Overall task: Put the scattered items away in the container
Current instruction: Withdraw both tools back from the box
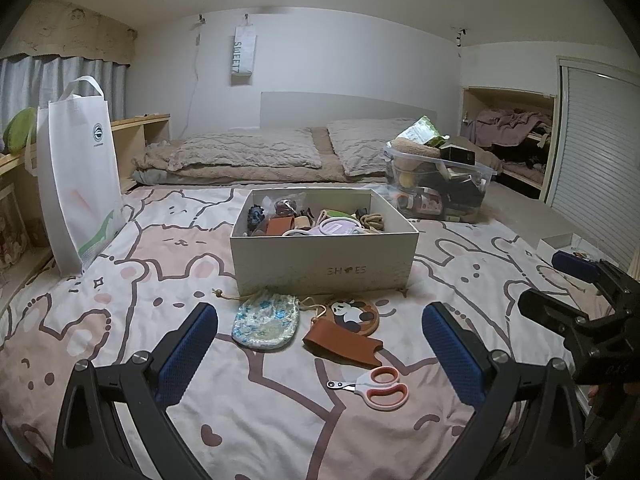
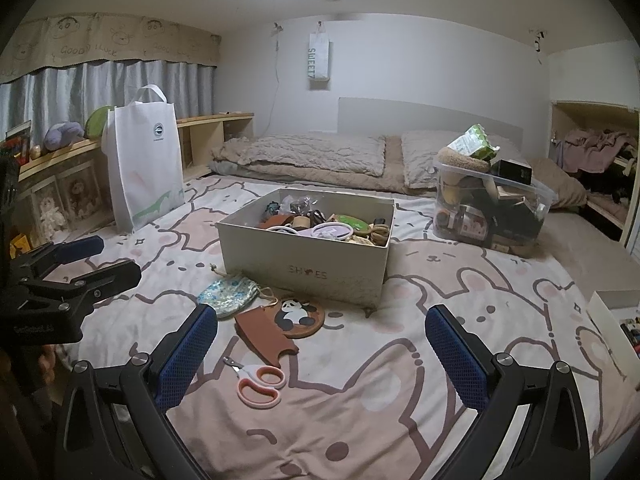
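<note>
Left gripper [image 1: 320, 344]: lower centre of its own view; we see it spread wide, holding nothing, hovering short of the loose items.
Right gripper [image 2: 322, 346]: likewise wide apart and empty.
Scissors [image 1: 374, 388]: nearest, lower centre.
Brown sleeve [image 1: 340, 346], panda coaster [image 1: 354, 316], floral pouch [image 1: 266, 322]: clustered before the box, awaiting pickup, we judge.
Box [image 1: 324, 264]: centre; reads "SHOES"; already part-filled.
Hanging bag [image 1: 243, 56]: upper centre; reads "SWEET".

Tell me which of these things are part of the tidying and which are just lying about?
Part of the job:
beige cardboard shoe box
blue floral drawstring pouch
round panda coaster
brown leather sleeve
pink-handled scissors

Just lying about:
white fabric tote bag
clear plastic storage bin
</note>
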The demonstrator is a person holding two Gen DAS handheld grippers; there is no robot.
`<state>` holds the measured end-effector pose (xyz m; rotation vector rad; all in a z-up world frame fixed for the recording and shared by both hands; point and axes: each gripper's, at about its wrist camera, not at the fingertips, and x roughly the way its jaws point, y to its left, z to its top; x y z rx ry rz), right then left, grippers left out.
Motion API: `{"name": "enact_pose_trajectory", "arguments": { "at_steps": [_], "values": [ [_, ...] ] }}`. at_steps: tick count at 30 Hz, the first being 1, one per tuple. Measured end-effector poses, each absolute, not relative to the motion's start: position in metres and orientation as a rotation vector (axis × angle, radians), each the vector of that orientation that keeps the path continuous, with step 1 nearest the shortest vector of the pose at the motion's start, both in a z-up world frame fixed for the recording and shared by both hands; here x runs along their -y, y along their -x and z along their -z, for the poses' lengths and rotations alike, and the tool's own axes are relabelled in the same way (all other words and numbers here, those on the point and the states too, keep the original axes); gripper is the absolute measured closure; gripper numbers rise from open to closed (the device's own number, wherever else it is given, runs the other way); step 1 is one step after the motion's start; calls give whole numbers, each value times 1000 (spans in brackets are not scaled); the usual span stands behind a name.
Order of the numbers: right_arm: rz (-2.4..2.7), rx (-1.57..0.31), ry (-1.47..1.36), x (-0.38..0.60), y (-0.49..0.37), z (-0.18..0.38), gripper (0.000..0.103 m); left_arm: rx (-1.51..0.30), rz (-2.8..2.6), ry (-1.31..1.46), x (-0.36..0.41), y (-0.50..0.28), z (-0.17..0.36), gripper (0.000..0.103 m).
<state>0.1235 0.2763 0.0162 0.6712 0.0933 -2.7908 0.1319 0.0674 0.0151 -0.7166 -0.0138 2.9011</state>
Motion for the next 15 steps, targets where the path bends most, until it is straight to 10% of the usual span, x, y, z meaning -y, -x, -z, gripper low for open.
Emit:
{"name": "enact_pose_trajectory", "arguments": {
  "at_steps": [15],
  "values": [
    [2794, -102, -678, -274, -125, -15, 0, 26, -2905, 724, -66, -132, -18, 0]
  ]
}}
